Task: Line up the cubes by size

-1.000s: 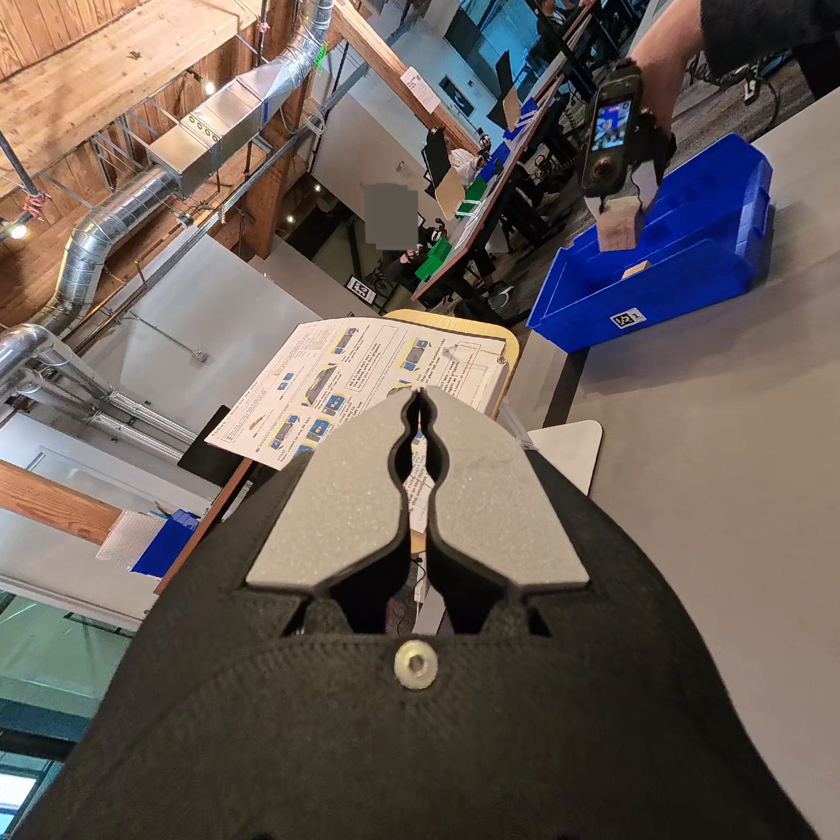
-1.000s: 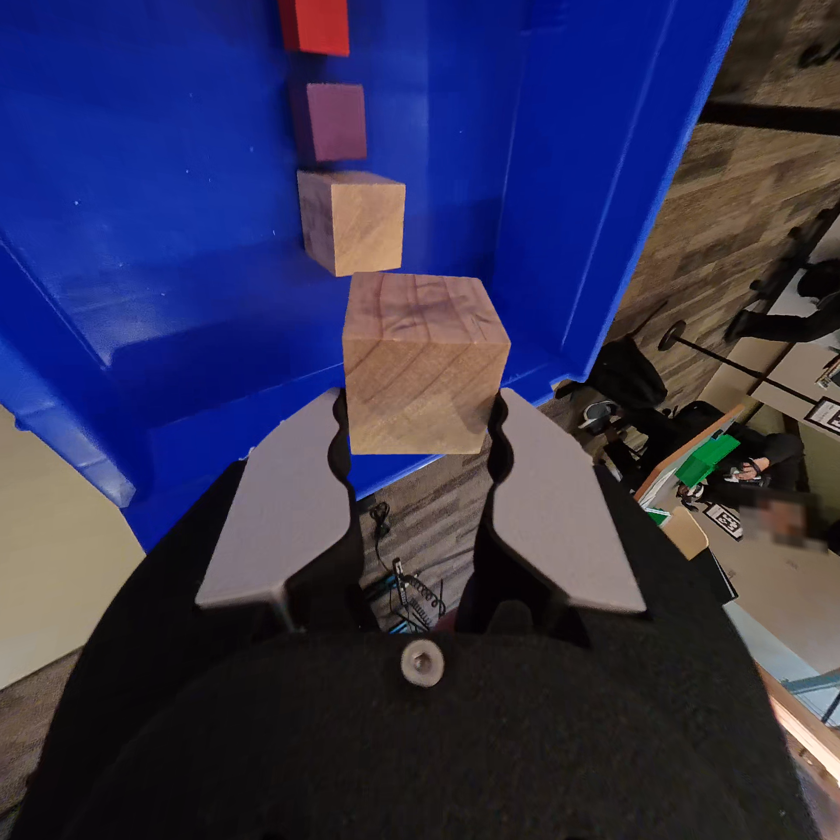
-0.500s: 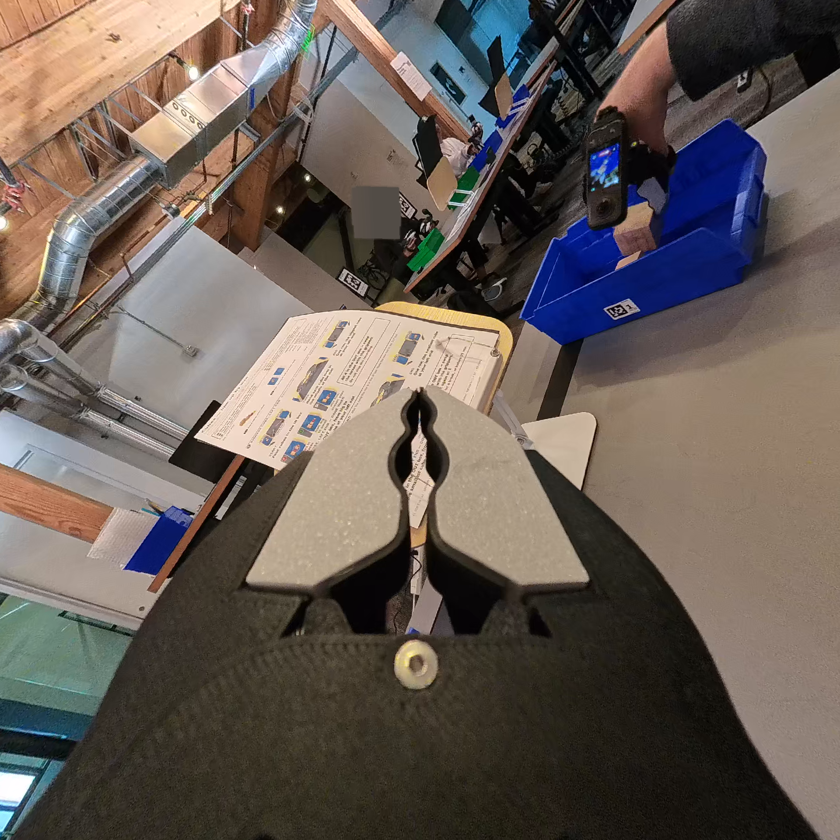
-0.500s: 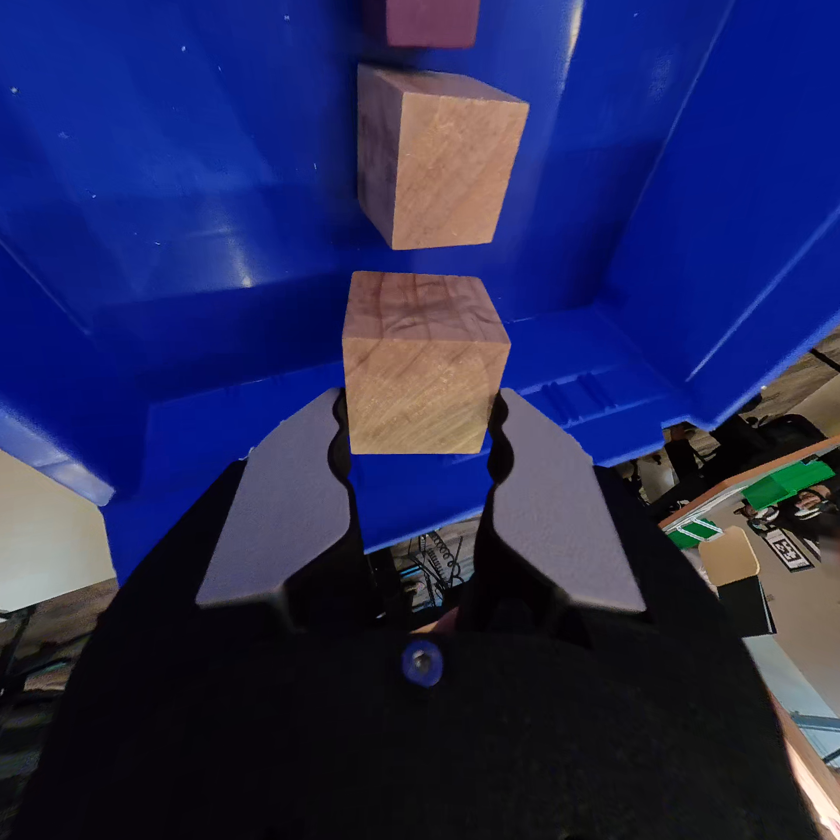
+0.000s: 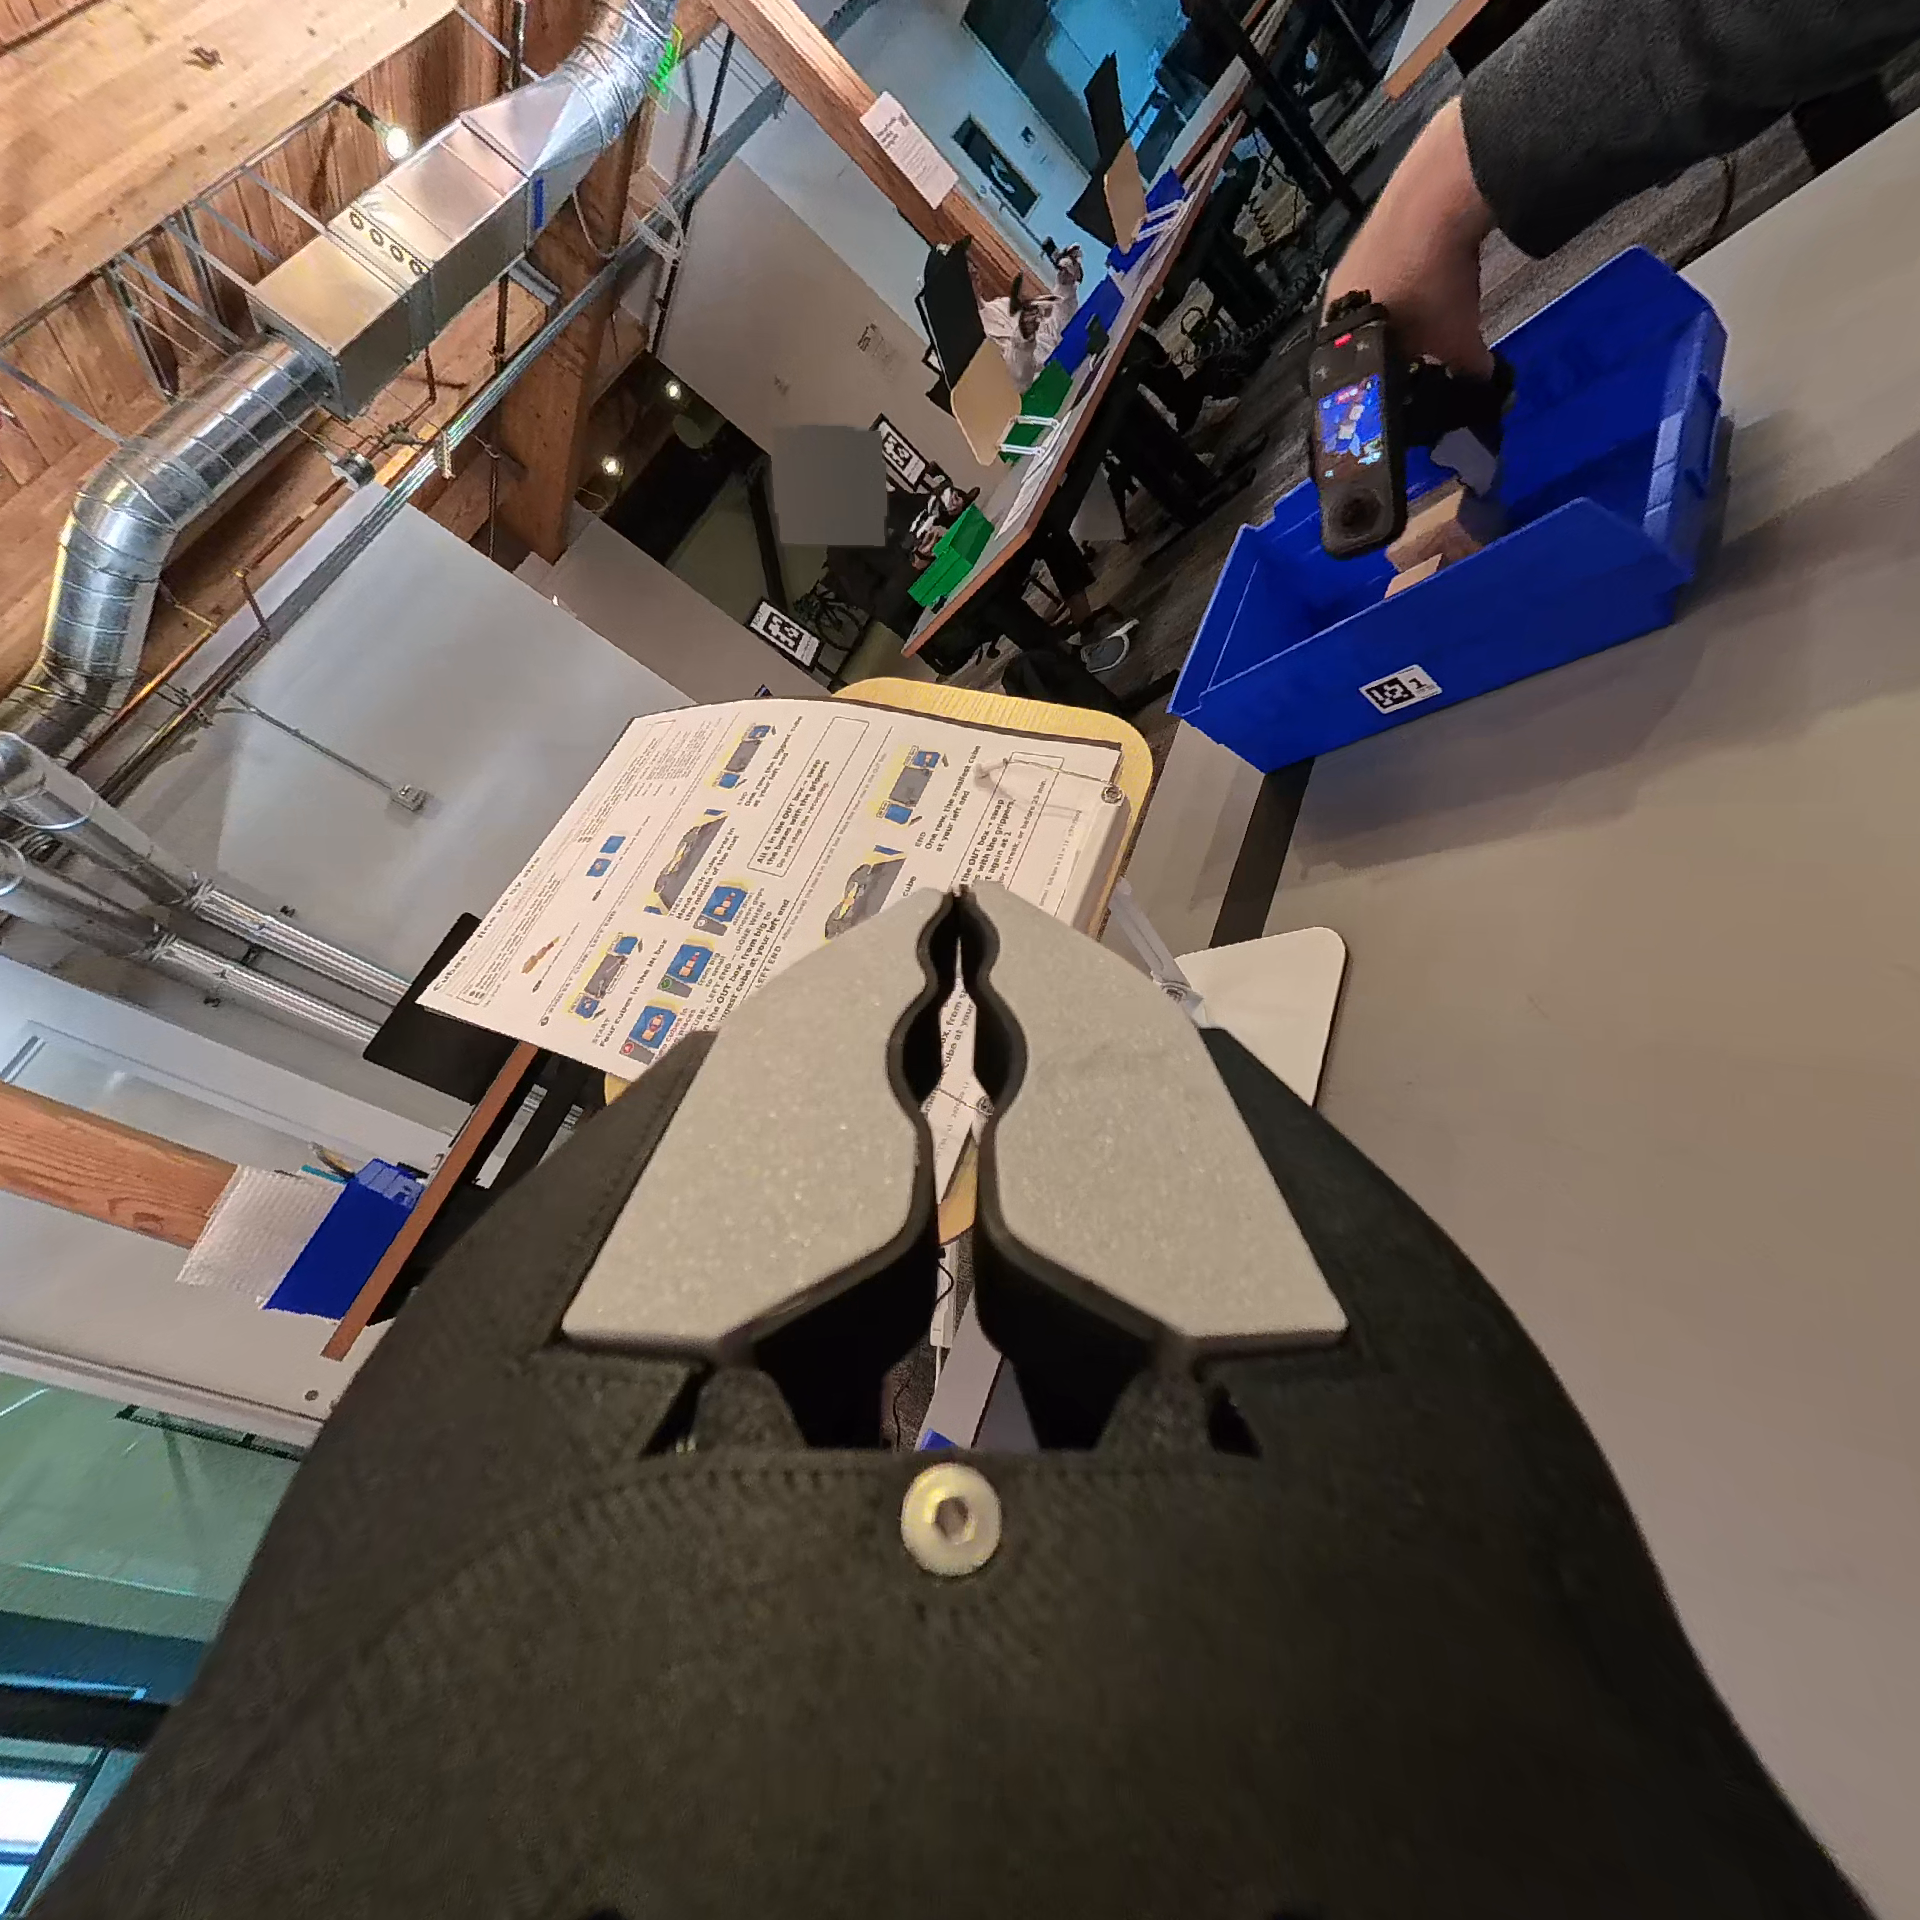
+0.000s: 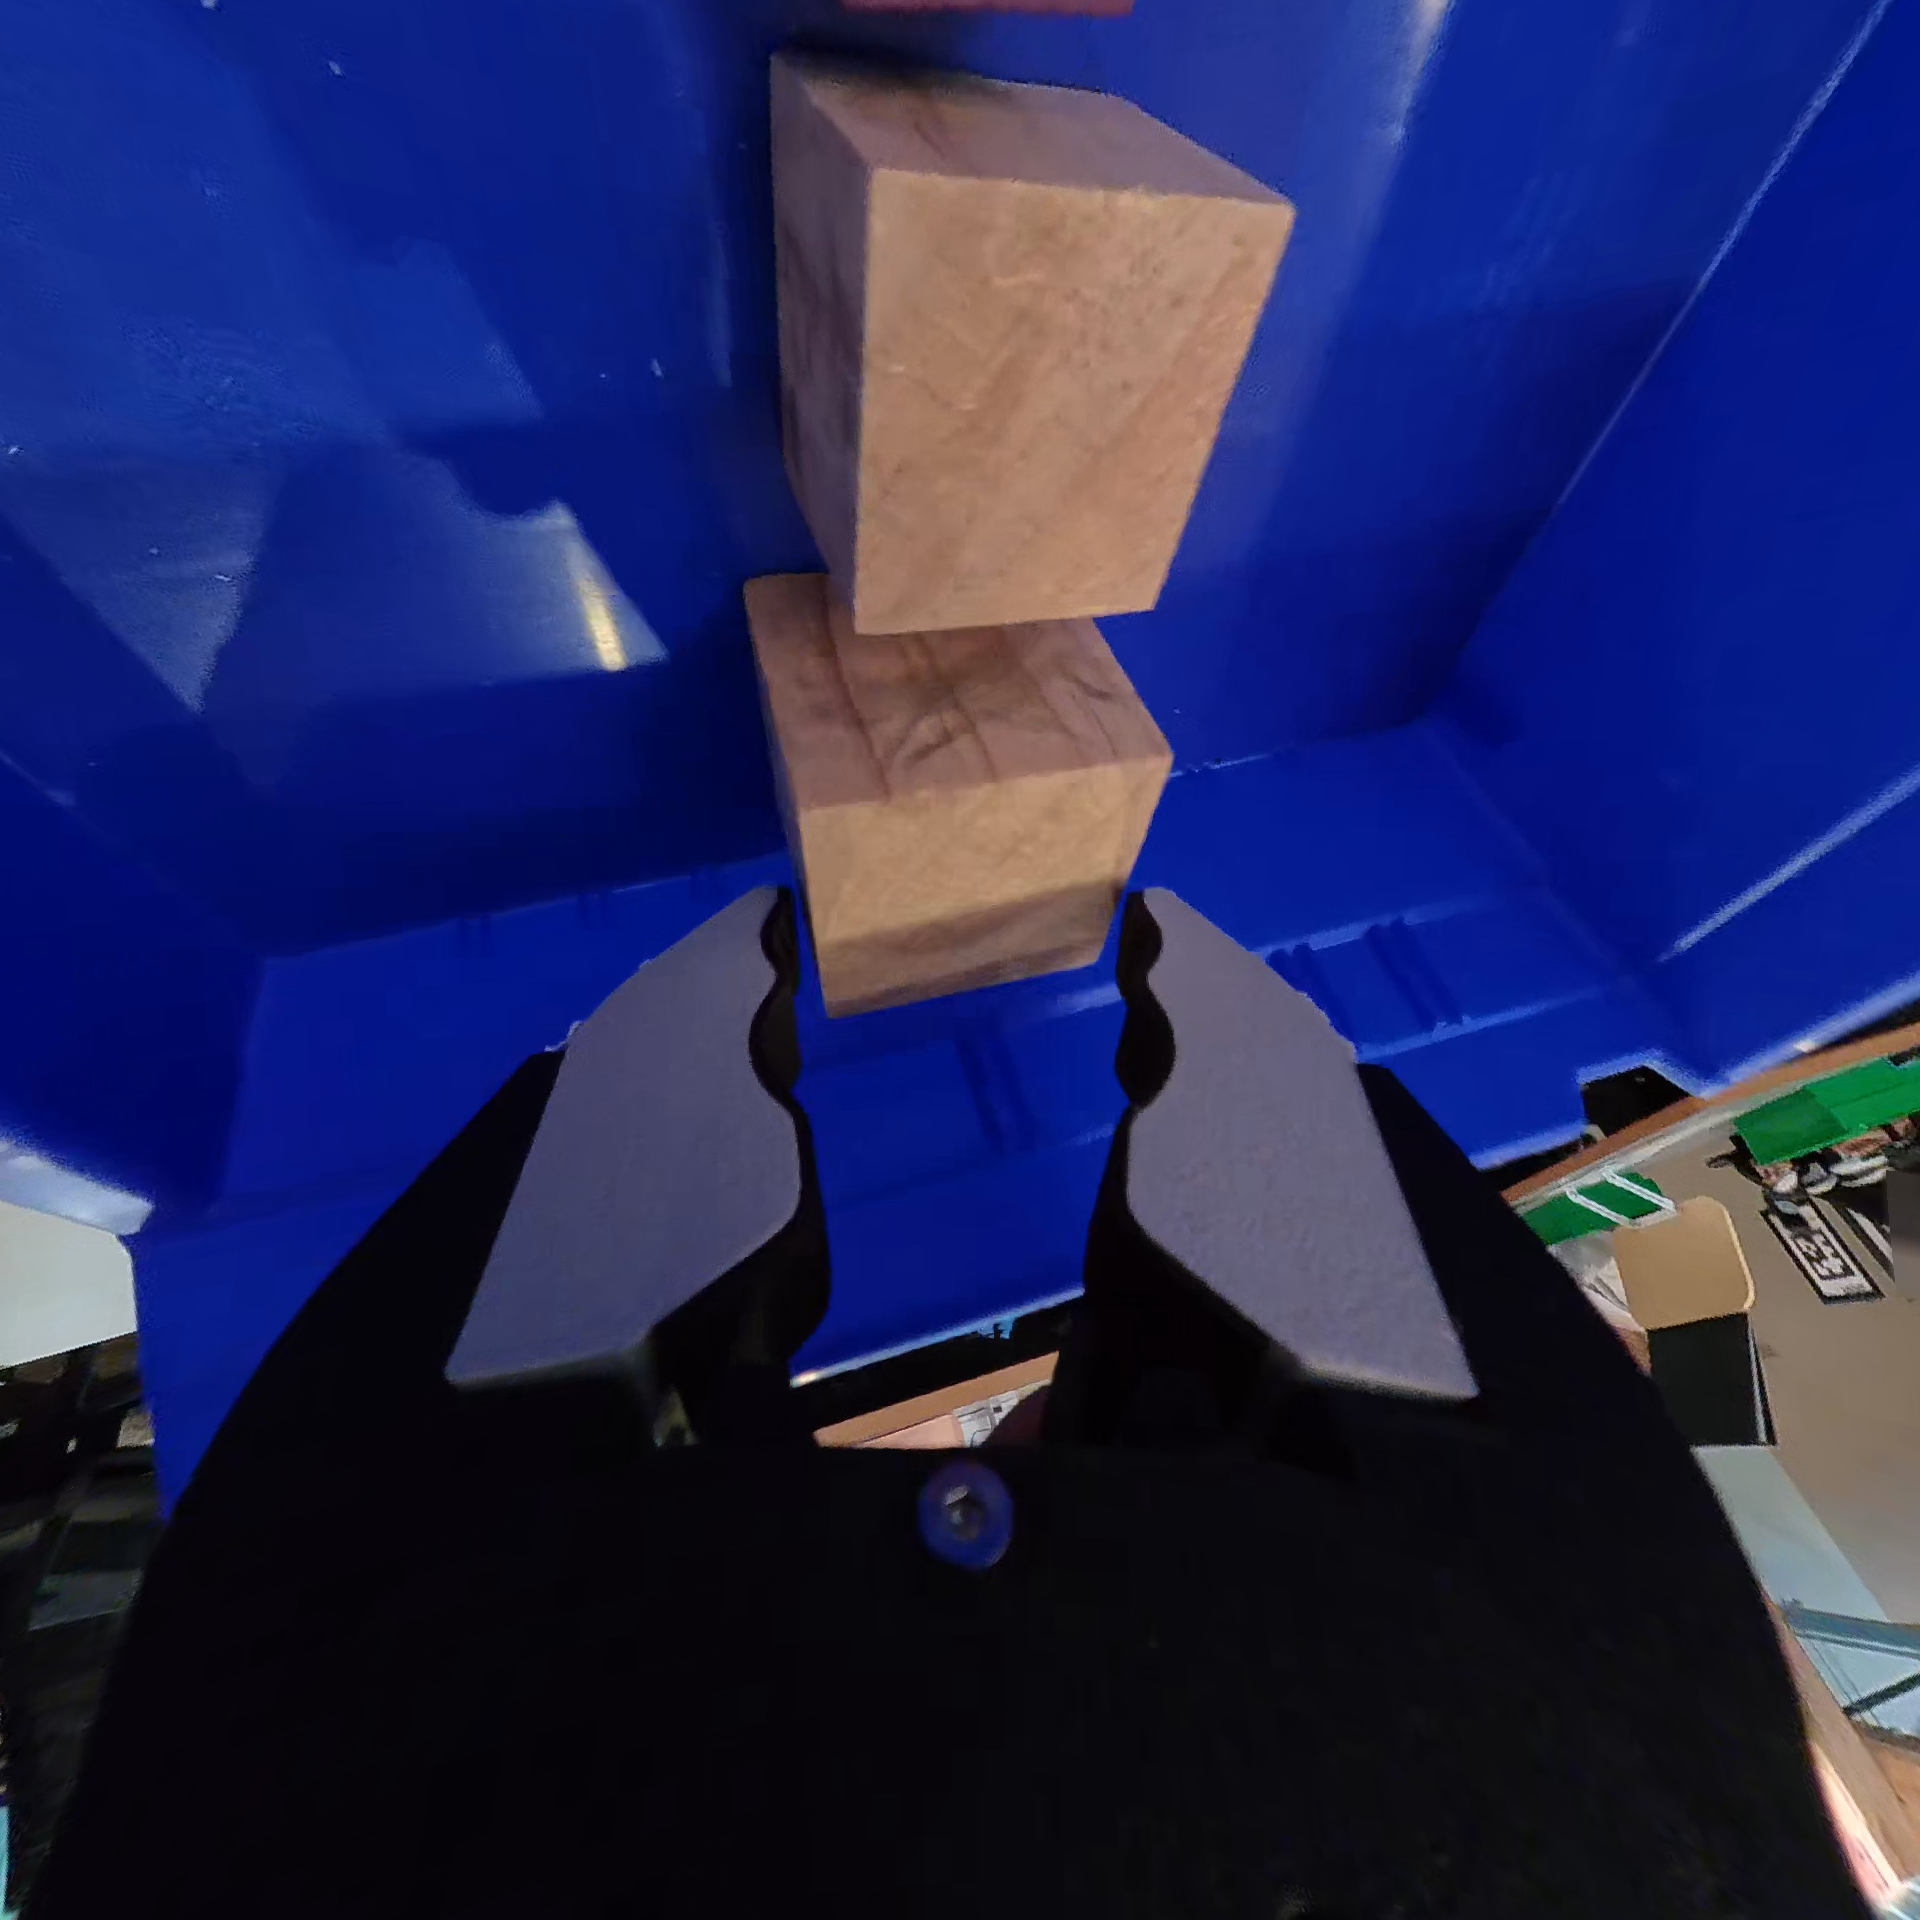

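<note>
Jaw state first: your right gripper (image 6: 956, 914) stood open, with blue showing between each grey fingertip pad (image 6: 1195, 997) and the nearer plain wooden cube (image 6: 961, 831). A second earlier, and half a second earlier, both pads pressed that cube's sides; now it sat free on the floor of the blue plastic bin (image 6: 312, 520), just beyond the fingertips, so you had released it and backed off a little.

Beyond it the second plain wooden cube (image 6: 1029, 364) filled far more of the right wrist view than it did a second before. Its near lower edge overlapped the released cube's top in that view; whether the two touched could not be told. A sliver of a dark reddish cube (image 6: 987, 5) showed at the top edge, where a second ago a purple and a red cube were both fully in view.

Your left gripper (image 5: 958, 902) was closed with nothing between its grey fingers (image 5: 790, 1122), as in both earlier frames. It pointed at the printed instruction sheet (image 5: 748, 821) on its wooden board, off the grey table (image 5: 1610, 1039). In the left wrist view your hand (image 5: 1423, 260) held the right gripper lower in the bin than a second earlier.
</note>
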Action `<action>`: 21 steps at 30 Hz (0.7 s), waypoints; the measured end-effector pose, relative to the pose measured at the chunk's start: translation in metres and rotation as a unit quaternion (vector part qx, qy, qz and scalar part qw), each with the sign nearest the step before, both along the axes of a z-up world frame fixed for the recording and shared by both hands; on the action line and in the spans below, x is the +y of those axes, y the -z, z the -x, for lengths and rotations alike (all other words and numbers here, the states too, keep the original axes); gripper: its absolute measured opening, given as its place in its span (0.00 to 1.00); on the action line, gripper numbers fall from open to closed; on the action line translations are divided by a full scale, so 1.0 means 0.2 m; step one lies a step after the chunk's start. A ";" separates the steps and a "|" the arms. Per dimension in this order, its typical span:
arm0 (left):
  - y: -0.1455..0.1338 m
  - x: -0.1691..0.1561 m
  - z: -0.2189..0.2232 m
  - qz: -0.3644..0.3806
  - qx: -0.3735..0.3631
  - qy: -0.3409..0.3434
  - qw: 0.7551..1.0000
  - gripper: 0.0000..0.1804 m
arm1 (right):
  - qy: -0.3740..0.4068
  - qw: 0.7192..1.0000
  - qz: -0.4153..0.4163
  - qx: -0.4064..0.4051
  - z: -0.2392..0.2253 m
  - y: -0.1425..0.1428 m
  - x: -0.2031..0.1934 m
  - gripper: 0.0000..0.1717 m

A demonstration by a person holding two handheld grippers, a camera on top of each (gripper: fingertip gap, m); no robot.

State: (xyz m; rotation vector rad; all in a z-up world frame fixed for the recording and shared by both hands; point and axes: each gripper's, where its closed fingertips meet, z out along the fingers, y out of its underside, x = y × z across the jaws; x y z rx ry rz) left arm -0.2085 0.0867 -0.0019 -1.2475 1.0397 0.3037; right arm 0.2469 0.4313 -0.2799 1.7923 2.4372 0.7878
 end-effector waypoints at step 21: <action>0.10 -0.05 -0.15 0.051 -0.020 -0.011 0.998 0.00 | -0.099 0.851 -0.230 0.461 0.90 -0.86 -0.89 0.25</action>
